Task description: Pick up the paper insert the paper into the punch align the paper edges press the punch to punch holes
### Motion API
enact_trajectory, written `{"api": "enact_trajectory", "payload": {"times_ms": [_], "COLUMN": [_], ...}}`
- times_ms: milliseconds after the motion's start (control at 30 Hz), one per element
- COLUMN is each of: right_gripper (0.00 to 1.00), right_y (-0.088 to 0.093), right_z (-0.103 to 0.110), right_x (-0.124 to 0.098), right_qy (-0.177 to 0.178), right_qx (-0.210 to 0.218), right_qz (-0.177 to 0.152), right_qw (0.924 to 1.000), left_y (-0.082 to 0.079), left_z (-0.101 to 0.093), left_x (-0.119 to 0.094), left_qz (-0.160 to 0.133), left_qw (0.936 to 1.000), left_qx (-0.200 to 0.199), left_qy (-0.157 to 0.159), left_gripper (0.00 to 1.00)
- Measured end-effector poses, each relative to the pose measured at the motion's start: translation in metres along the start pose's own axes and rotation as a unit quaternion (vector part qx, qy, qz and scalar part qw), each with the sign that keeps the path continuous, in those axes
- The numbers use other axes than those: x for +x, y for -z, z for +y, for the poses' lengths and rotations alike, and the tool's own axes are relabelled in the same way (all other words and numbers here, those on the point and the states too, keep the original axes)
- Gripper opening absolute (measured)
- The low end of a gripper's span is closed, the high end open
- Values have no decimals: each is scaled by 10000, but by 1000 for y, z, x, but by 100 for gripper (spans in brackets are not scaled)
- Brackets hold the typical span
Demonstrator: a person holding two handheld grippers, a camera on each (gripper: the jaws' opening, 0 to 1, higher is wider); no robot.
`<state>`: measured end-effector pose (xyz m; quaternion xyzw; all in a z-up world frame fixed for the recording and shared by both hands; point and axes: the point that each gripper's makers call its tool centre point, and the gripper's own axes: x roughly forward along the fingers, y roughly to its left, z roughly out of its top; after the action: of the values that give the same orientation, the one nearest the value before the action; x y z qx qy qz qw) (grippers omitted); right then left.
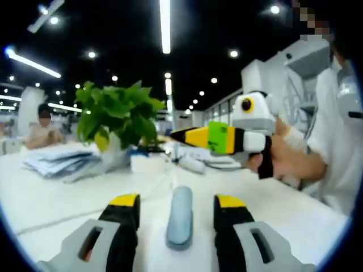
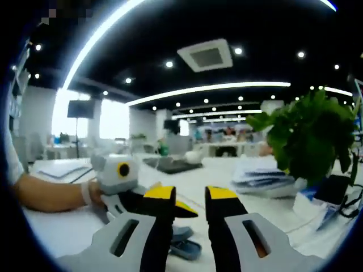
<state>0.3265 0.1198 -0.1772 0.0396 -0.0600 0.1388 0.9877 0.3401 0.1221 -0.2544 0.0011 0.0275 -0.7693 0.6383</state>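
Left gripper view is showing a white table (image 1: 51,198) in a large open office with a dark ceiling, strip lights and round spot lights. One grey-blue hole punch (image 1: 180,217) is lying on the table between the jaws of the left gripper (image 1: 177,205), untouched; the two yellow-tipped jaws are standing apart, holding nothing. One potted green plant (image 1: 116,116) is standing farther back, its white pot (image 1: 115,148) partly hidden by leaves. One stack of papers (image 1: 54,160) is resting to its left. A seated person (image 1: 42,129) is showing behind that stack. The right gripper (image 1: 182,135) is entering from the right, carried by a hand (image 1: 286,158); its jaws are appearing pressed together with nothing between them.

Right gripper view is showing the same table (image 2: 62,229), the plant (image 2: 312,136), the paper stack (image 2: 261,177) and the punch (image 2: 184,245) below, partly hidden. The right gripper (image 2: 190,195) is showing a narrow gap between its jaws.
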Motion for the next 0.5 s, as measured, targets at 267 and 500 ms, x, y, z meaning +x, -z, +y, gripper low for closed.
{"api": "enact_trajectory", "payload": {"times_ms": [267,500], "right_gripper": [28,19], "right_y": [-11,-35], "right_z": [-6,-2], "right_x": [-9,-31], "right_qy": [-277,-879], "right_qx": [830,571], "right_qz": [-127,-707], "right_qw": [9961,9920], "left_y": [-41,-21], "left_z": [-9,-46], "left_x": [-12,-49], "left_qz": [-85,429], "left_qw": [9988,9976], "left_qx": [415,344], "left_qy": [-240,-423], "left_gripper": [57,67]}}
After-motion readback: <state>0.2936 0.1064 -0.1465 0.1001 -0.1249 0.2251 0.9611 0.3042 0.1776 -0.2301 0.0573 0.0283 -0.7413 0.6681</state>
